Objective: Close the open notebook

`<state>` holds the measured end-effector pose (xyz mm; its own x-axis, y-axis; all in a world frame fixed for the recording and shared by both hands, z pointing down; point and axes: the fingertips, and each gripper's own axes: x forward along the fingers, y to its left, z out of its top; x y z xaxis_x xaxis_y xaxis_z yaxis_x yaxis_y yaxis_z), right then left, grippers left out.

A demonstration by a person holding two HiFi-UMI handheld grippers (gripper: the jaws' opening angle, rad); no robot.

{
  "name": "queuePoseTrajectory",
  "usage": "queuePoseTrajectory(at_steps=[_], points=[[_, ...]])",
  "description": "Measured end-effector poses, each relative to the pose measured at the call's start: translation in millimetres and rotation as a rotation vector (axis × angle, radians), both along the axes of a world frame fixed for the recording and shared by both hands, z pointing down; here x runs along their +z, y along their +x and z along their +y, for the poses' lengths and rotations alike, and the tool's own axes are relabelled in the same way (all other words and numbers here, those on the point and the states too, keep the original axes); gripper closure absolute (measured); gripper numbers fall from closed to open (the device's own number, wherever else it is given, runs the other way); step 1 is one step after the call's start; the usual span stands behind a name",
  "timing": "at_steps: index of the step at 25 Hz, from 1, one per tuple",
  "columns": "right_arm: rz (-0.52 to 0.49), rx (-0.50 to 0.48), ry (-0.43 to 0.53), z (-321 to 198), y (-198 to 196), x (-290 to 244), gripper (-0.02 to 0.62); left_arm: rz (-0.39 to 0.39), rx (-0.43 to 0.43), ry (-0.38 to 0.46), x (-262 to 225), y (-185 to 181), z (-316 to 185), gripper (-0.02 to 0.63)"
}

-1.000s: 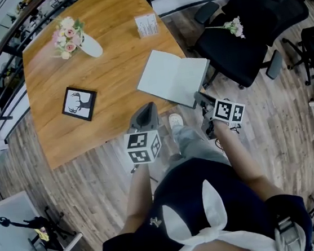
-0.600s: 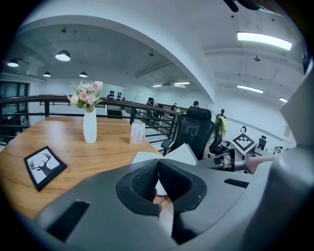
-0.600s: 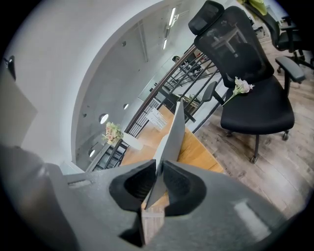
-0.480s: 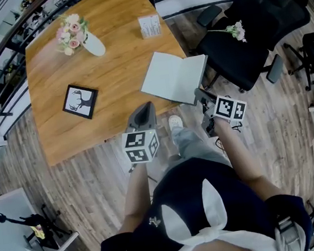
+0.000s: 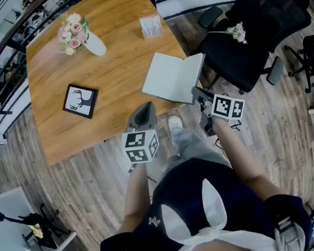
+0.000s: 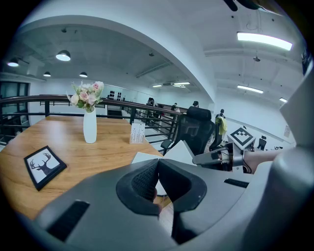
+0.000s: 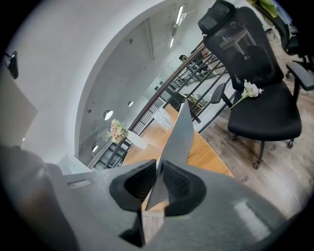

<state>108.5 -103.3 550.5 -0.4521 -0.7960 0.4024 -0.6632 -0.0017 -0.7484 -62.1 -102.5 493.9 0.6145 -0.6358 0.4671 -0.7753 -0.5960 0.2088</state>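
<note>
One leaf of the white paper notebook [image 5: 169,78] is pinched, raised, by the right gripper [image 7: 159,184] for folding shut; left gripper [image 6: 158,179] closed, empty.

1. Wooden table [image 5: 122,69], bare top, before me.
2. White vase [image 5: 93,44] of pink flowers, upright: landmark.
3. Card stand [image 5: 150,26], well to the vase's right.
4. Framed deer picture [image 5: 79,101], flat, nearer me than the vase.
5. Notebook [image 5: 168,78], open, farthest from the vase at my near edge; one leaf flat, one raised.
</note>
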Motion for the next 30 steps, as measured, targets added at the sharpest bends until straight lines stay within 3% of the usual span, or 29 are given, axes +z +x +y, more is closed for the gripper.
queuePoseTrajectory(at_steps=[30], points=[[-0.001, -0.047, 0.05, -30, -35, -17, 0.549, 0.005, 0.015, 0.007, -4, -7, -12, 0.589]])
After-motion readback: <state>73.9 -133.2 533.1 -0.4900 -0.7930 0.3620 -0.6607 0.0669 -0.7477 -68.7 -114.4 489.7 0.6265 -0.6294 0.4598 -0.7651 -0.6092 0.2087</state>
